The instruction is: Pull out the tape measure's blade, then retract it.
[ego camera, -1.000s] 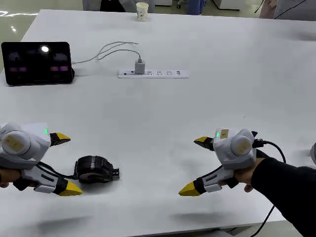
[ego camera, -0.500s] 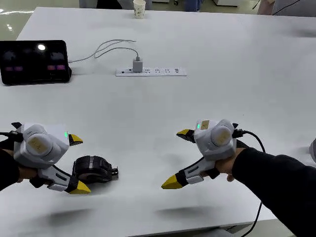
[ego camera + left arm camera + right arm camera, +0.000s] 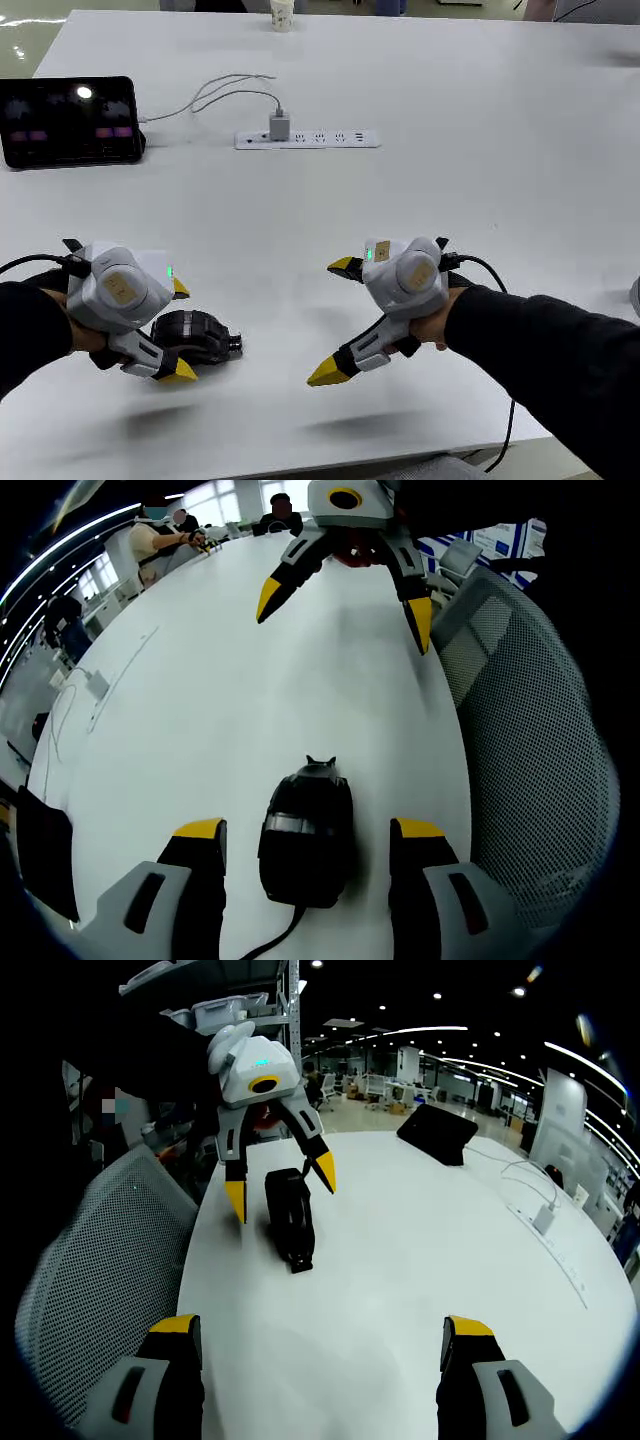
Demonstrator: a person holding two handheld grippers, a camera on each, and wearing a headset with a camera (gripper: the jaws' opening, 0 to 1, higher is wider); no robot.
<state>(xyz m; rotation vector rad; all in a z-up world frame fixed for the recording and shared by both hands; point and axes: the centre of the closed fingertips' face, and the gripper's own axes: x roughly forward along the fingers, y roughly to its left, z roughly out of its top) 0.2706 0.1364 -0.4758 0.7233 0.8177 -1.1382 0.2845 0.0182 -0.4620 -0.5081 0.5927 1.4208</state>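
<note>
Black, rounded tape measure [image 3: 306, 830] lies flat, its blade [image 3: 320, 764] drawn in.

On the white table [image 3: 450, 150], a dark tablet [image 3: 70, 120] lies upper left, a power strip [image 3: 308, 139] with 1 charger [image 3: 279, 127] upper centre.

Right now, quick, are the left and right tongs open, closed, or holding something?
Left tongs: open, one jaw on each side of the tape measure, not clamped on it.
Right tongs: open, holding nothing.
</note>
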